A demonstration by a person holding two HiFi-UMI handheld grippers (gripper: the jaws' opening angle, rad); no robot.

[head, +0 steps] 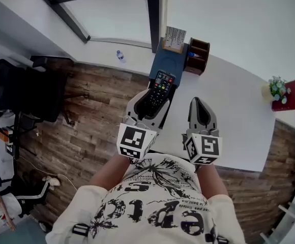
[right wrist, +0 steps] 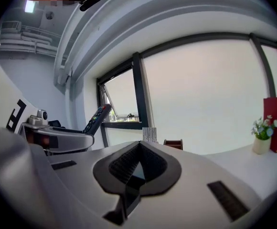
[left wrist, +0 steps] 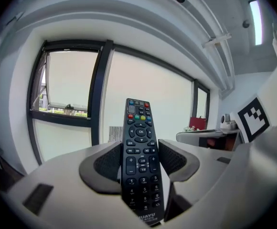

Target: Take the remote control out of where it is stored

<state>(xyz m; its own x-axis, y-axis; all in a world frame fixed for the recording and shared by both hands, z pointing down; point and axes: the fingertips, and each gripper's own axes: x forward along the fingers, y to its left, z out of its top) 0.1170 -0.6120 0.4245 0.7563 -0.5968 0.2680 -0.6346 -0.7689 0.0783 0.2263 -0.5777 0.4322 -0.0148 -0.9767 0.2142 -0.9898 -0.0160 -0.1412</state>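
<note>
Where I see the remote control point(head: 160, 89): centre of the head view, buttons facing up, its top end pointing toward the blue box point(head: 167, 61) at the far end of the white surface point(head: 239, 111).
Left hand-held gripper point(left wrist: 141, 162): I read its jaws pressed on the remote's lower half from both sides, with the upper half sticking out past the pads.
Right hand-held gripper point(right wrist: 137, 167): jaws closed together with nothing between them; just right of the left one, over the surface.
Upper centre of frame: brown wooden organiser point(head: 197, 55) beside the blue box.
Right edge: small flower pot point(head: 275, 88) on the surface.
</note>
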